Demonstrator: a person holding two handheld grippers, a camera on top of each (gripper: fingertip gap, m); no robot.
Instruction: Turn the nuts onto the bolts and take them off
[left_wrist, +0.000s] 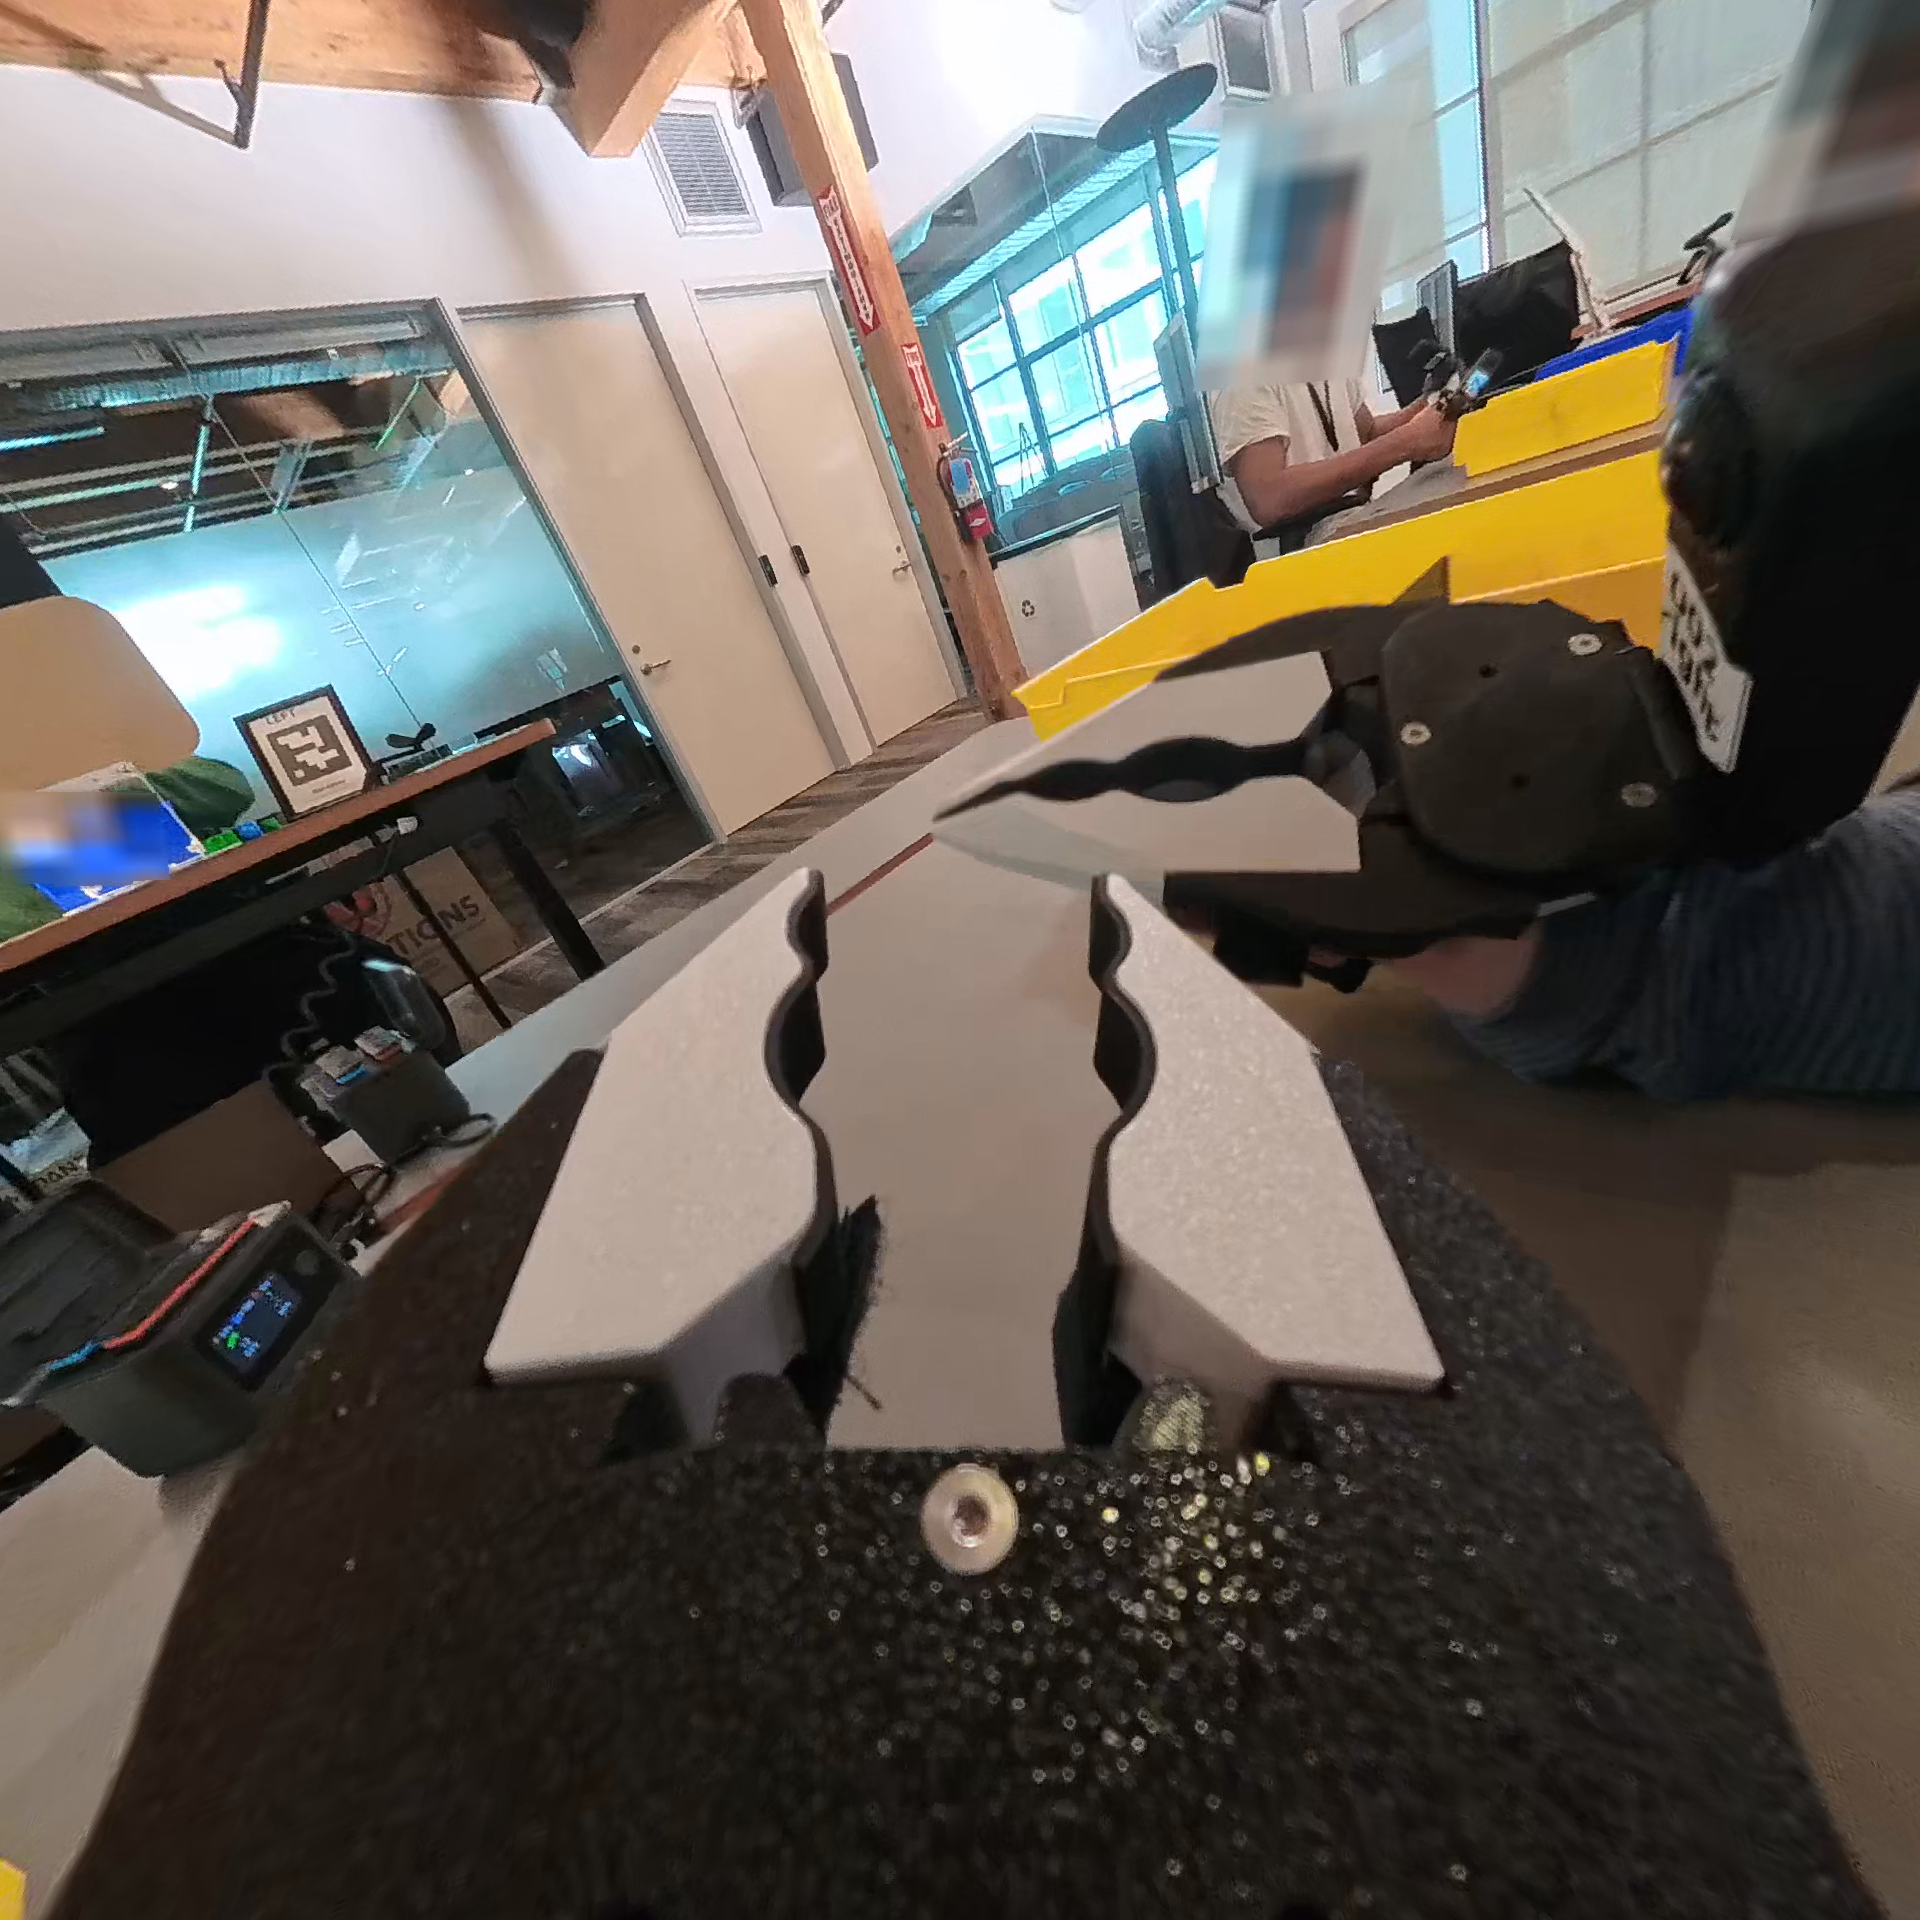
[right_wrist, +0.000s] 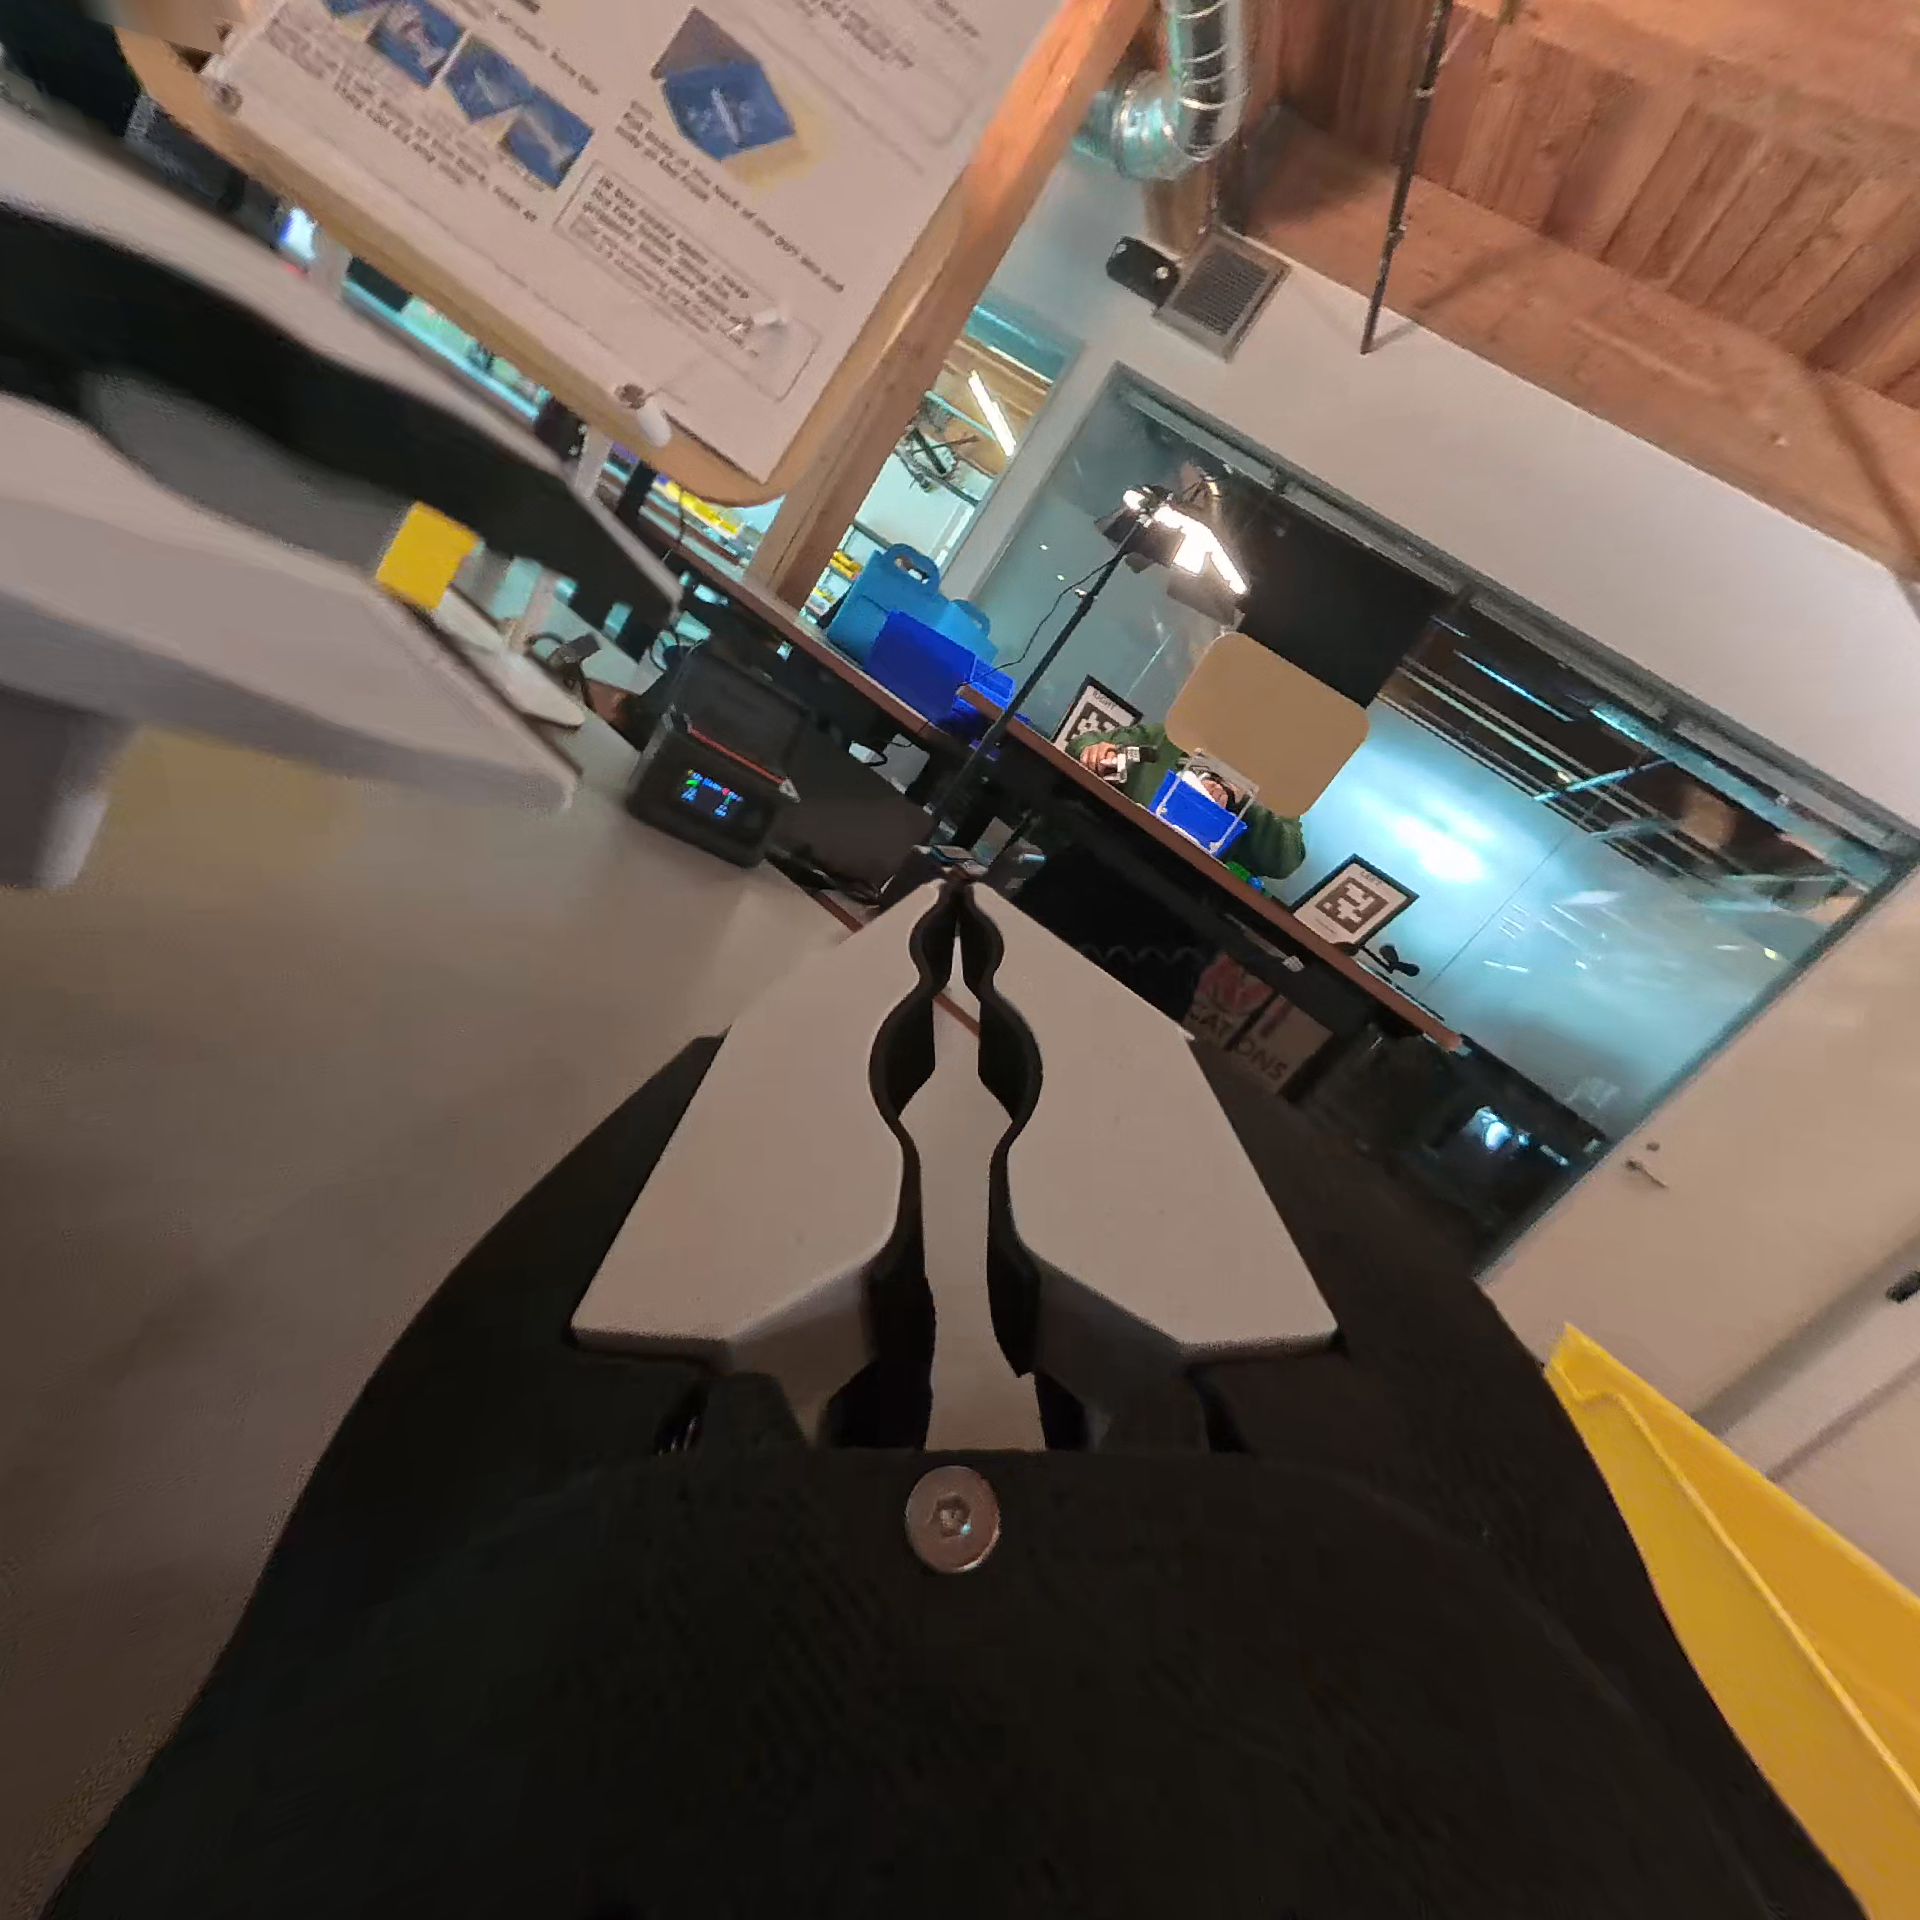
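Note:
No nuts or bolts show in either view. My left gripper (left_wrist: 956, 894) is open and empty, its grey fingers (left_wrist: 717, 1081) spread over the pale table (left_wrist: 1558, 1299). My right gripper (right_wrist: 956, 894) is shut with nothing between its tips, tilted over the same table. In the left wrist view the right gripper (left_wrist: 956, 816) comes in from the right, held by a hand with a striped sleeve (left_wrist: 1714, 956), its shut tips just above and beyond my left gripper's right fingertip.
Yellow bins (left_wrist: 1351, 613) stand along the table's right side; one shows in the right wrist view (right_wrist: 1766, 1579). A small dark device with a lit screen (left_wrist: 208, 1340) sits at the left edge (right_wrist: 717, 790). A person sits at a far desk (left_wrist: 1309, 436). A board with pictures (right_wrist: 582, 177) hangs overhead. About 7 cm separates my left fingertips from my right.

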